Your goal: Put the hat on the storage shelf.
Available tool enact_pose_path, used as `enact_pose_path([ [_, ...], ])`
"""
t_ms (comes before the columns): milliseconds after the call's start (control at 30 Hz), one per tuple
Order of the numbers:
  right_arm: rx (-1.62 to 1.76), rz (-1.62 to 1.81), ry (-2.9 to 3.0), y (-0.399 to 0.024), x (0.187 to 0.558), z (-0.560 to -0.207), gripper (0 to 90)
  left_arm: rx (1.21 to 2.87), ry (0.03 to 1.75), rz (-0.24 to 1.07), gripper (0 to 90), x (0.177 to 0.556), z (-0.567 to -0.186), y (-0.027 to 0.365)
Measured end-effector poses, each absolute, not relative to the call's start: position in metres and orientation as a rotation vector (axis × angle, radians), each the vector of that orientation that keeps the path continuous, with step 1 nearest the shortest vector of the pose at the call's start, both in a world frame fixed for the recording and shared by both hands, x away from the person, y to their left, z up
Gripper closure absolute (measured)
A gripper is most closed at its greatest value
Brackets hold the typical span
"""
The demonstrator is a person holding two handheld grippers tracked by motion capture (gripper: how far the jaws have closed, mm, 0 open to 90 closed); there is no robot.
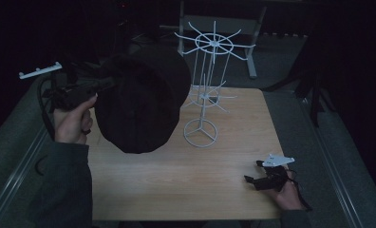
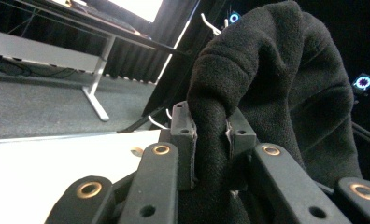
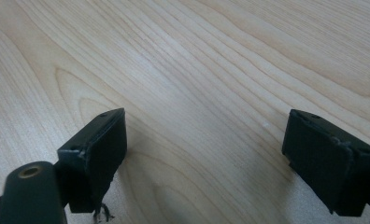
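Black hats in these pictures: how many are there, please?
1. The black hat hangs above the table's left part, pinched by the left gripper, beside the white wire rack.

The hat hung above the table's left part, just left of the rack; the right gripper sat near the front right corner.

I see a matt, fuzzy fleece hat, a smooth pale wooden table, and beside the hat a white-coated wire rack.
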State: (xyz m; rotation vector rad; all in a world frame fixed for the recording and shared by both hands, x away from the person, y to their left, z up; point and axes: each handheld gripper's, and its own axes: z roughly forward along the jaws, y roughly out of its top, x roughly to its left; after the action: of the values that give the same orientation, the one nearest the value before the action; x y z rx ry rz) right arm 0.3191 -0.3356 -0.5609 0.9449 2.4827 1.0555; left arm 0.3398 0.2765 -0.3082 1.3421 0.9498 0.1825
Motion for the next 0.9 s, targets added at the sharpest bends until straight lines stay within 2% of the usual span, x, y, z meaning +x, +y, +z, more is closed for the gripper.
enact_pose_path([
  [900,0.945,1.056,2.483,-0.336,0.319,-0.561,13.8,1.340,0.930,0.219,78.9,0.353,-0.285,0.264],
])
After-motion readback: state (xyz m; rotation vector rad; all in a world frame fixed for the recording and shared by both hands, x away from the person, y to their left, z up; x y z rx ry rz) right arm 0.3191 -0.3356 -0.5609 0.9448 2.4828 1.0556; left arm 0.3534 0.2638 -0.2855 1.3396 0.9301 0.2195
